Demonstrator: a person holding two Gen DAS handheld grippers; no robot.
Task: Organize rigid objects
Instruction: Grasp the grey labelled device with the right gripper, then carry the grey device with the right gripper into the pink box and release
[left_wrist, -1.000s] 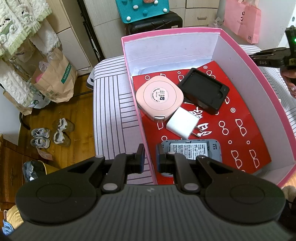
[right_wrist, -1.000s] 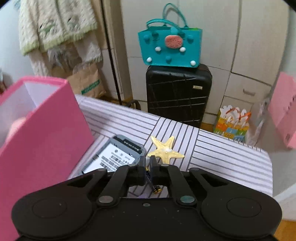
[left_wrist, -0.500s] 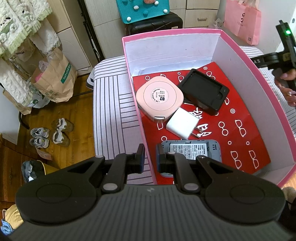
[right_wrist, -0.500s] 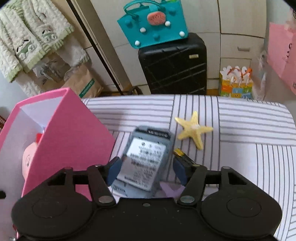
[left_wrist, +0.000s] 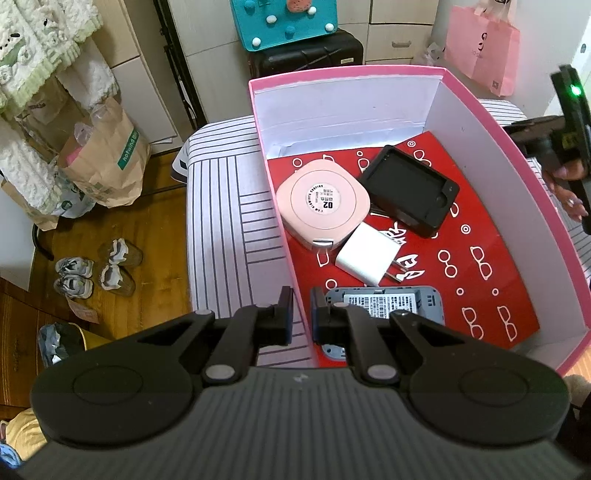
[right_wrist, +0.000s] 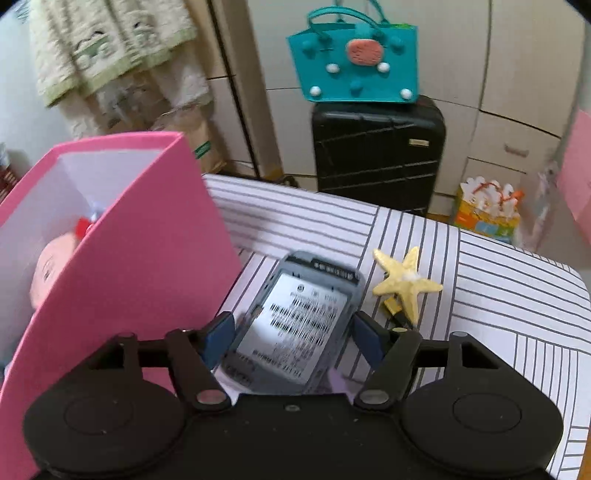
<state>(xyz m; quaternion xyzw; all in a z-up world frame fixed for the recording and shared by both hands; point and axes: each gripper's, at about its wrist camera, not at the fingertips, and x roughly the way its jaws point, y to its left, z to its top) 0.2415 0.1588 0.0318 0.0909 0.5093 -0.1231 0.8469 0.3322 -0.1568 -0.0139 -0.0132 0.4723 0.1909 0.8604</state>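
Crowding grey device (right_wrist: 295, 325): pink box (right_wrist: 147, 266), starfish (right_wrist: 406, 284).

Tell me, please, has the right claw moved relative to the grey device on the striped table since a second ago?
Yes. The right claw has opened and shifted toward the pink box; the grey device now lies between its fingers, beside the starfish.

A home bedroom: suitcase (right_wrist: 376, 147), shoes (left_wrist: 94, 273), hanging knitwear (right_wrist: 110, 48), wardrobe doors (right_wrist: 517, 74).
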